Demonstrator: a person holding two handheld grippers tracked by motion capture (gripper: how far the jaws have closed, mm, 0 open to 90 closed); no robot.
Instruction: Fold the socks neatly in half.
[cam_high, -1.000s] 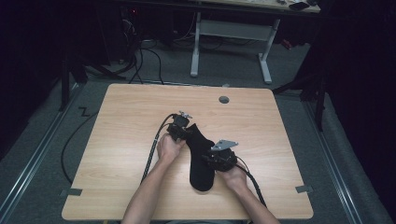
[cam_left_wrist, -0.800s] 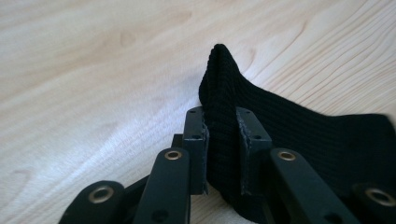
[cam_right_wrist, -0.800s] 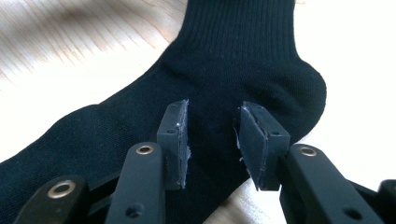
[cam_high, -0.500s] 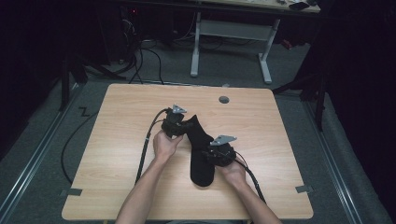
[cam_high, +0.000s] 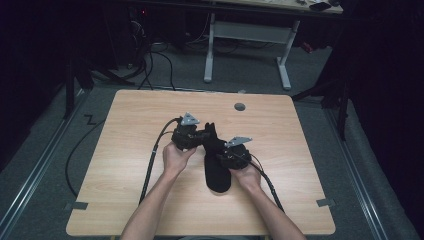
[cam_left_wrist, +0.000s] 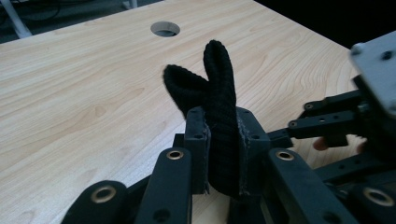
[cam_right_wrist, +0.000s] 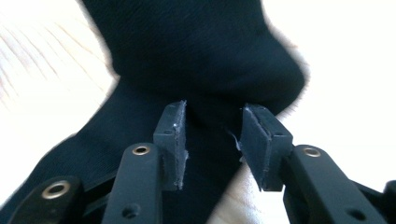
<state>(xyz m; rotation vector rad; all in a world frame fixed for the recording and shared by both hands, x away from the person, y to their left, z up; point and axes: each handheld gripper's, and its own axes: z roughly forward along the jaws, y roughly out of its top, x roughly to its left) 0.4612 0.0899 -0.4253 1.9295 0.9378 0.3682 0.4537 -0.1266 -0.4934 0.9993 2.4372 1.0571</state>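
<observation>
**Inspector A:** The position of the black sock (cam_high: 216, 160) is requested.

**Inspector B:** It is found near the middle of the wooden bench (cam_high: 125, 150), lying lengthwise between the two hands. The toe end rests on the bench surface toward the person; the cuff end is raised at the far side.

**Inspector A:** And the left gripper (cam_high: 192, 136)?

**Inspector B:** It is clamped on the sock. In the left gripper view a folded band of ribbed fabric (cam_left_wrist: 219, 116) is seen pinched upright between the pads, with a second lobe of fabric standing up beside it. A round cable hole (cam_left_wrist: 165, 29) is noted in the bench beyond.

**Inspector A:** The right gripper (cam_high: 231, 156)?

**Inspector B:** It is set over the middle of the sock. In the right gripper view its pads (cam_right_wrist: 172, 140) are seen moderately apart, with the fabric (cam_right_wrist: 201, 60) lying under and between them. Pressure on the fabric cannot be confirmed; a gap is visible at each pad.
</observation>
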